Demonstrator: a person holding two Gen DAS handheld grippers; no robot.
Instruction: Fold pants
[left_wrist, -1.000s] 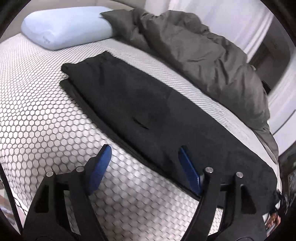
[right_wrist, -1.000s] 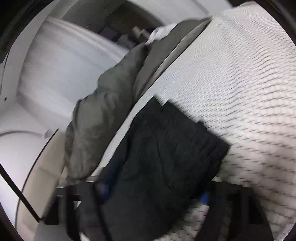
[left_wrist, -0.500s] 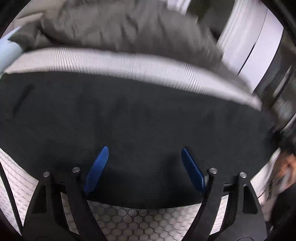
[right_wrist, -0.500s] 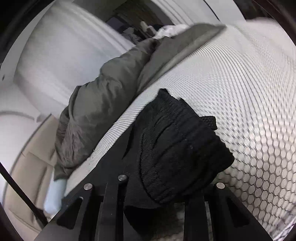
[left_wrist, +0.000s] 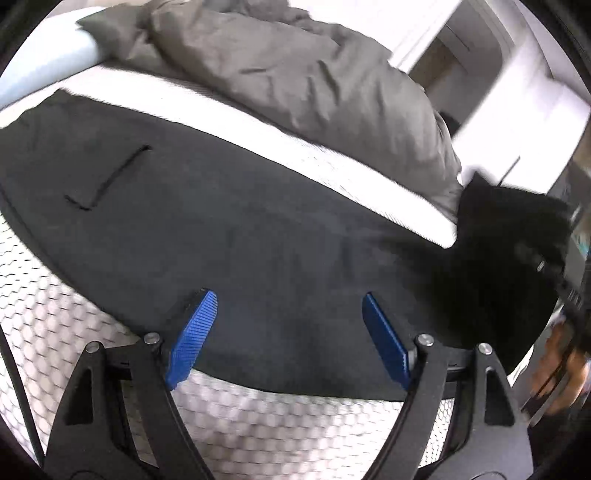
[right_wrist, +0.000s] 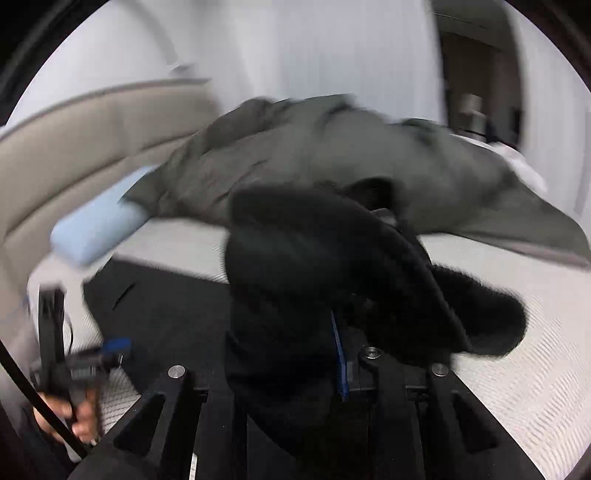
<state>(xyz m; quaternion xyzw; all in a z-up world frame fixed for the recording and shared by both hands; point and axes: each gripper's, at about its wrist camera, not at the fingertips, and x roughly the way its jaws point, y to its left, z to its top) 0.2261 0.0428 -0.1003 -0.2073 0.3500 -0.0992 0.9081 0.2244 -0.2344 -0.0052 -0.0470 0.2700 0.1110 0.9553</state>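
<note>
Your right gripper (right_wrist: 295, 354) had just pinched the cuff end of the pants (left_wrist: 229, 236) and lifted it off the bed (left_wrist: 74, 332) (fold begun), while your left gripper (left_wrist: 288, 332) hung spread over their near edge.

pants (left_wrist: 236, 229): black, plain, with a thin darker pocket slit
mattress cover (left_wrist: 51, 332): white, printed all over with a grey honeycomb of hexagons
duvet (left_wrist: 303, 74): dark olive-grey, plain and crumpled
pillow (right_wrist: 96, 229): pale blue, plain
headboard (right_wrist: 74, 136): beige, with a darker seam line
left gripper (left_wrist: 291, 332): black frame, silver rivets
fingers (left_wrist: 192, 332): bright blue, finely ribbed
right gripper (right_wrist: 295, 354): black frame, silver rivets, a sliver of blue pad showing beside the black cloth
walls (right_wrist: 303, 44): white
</note>
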